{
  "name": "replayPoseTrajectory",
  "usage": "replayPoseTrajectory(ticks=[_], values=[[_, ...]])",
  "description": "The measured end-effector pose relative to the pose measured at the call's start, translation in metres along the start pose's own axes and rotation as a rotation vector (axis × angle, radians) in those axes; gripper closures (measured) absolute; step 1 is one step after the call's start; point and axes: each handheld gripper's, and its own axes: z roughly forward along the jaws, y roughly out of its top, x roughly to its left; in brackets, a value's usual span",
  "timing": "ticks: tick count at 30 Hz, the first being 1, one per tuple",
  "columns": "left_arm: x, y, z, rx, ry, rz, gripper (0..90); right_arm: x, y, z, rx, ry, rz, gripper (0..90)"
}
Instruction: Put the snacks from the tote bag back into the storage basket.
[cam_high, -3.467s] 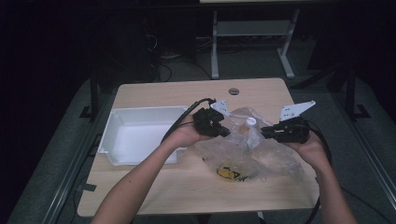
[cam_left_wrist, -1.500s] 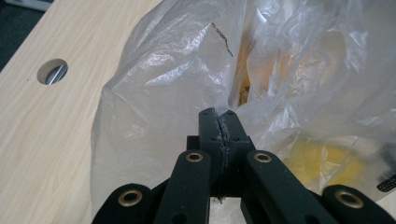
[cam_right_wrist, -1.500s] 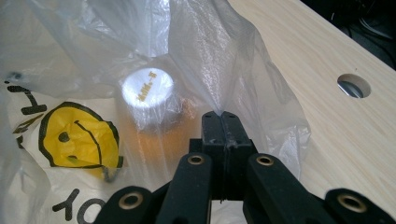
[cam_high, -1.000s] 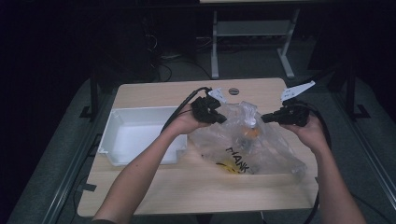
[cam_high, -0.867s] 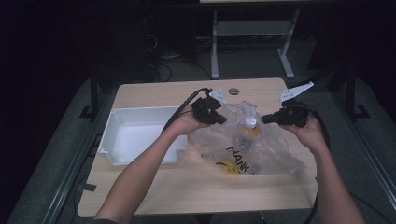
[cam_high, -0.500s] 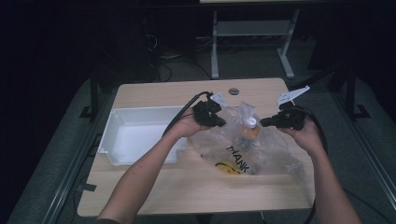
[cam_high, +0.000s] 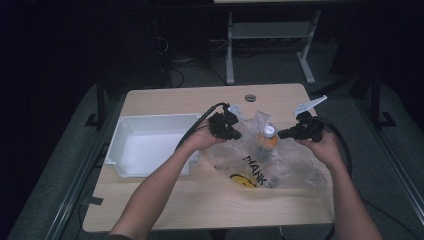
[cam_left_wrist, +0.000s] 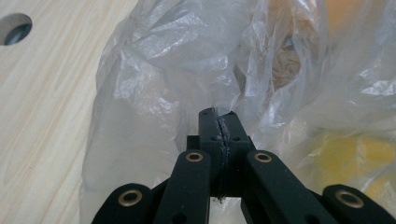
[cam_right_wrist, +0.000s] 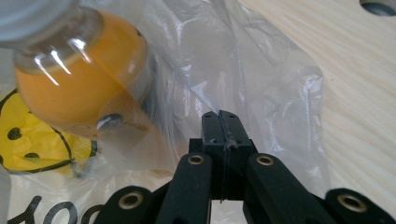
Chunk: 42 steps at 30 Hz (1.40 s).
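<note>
- Plastic bag (cam_high: 280, 162) sits mid-table, pinched at its top corners: left gripper (cam_high: 236, 134) clamped tight on the film, right gripper (cam_high: 281, 134) likewise.
- Risk: the thin film could tear or slip from the jaws under the load, I'd say.
- Orange bottle (cam_high: 267, 141) stands inside; a lopsided pull could tip it.
- White tray (cam_high: 117, 145) lies just left; table (cam_high: 165, 200) has open room in front, right edge near.
</note>
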Motion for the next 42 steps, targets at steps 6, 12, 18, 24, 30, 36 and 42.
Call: replayPoseTrajectory(ticks=[6, 12, 18, 24, 30, 36, 42], values=[[0.0, -0.003, 0.006, 0.022, -0.006, -0.007, 89.6, -0.003, -0.003, 0.007, 0.02, 0.002, 0.012, 89.7], [0.0, -0.007, 0.011, 0.031, -0.009, -0.015, 89.5, -0.004, -0.01, 0.013, 0.022, 0.005, 0.023, 89.7], [-0.001, -0.01, 0.019, 0.046, -0.017, -0.02, 89.5, -0.003, -0.02, 0.019, 0.026, 0.001, 0.039, 89.7], [-0.002, -0.012, 0.027, 0.06, -0.031, -0.03, 89.4, -0.005, -0.033, 0.027, 0.038, 0.005, 0.069, 89.7], [-0.004, -0.015, 0.034, 0.084, -0.032, -0.033, 89.3, -0.004, -0.037, 0.032, 0.046, 0.005, 0.076, 89.7], [-0.006, -0.014, 0.034, 0.094, -0.028, -0.039, 88.8, -0.002, -0.044, 0.035, 0.048, -0.002, 0.085, 89.6], [-0.01, -0.012, 0.031, 0.117, -0.014, -0.043, 88.3, 0.001, -0.043, 0.034, 0.055, -0.029, 0.078, 89.6]])
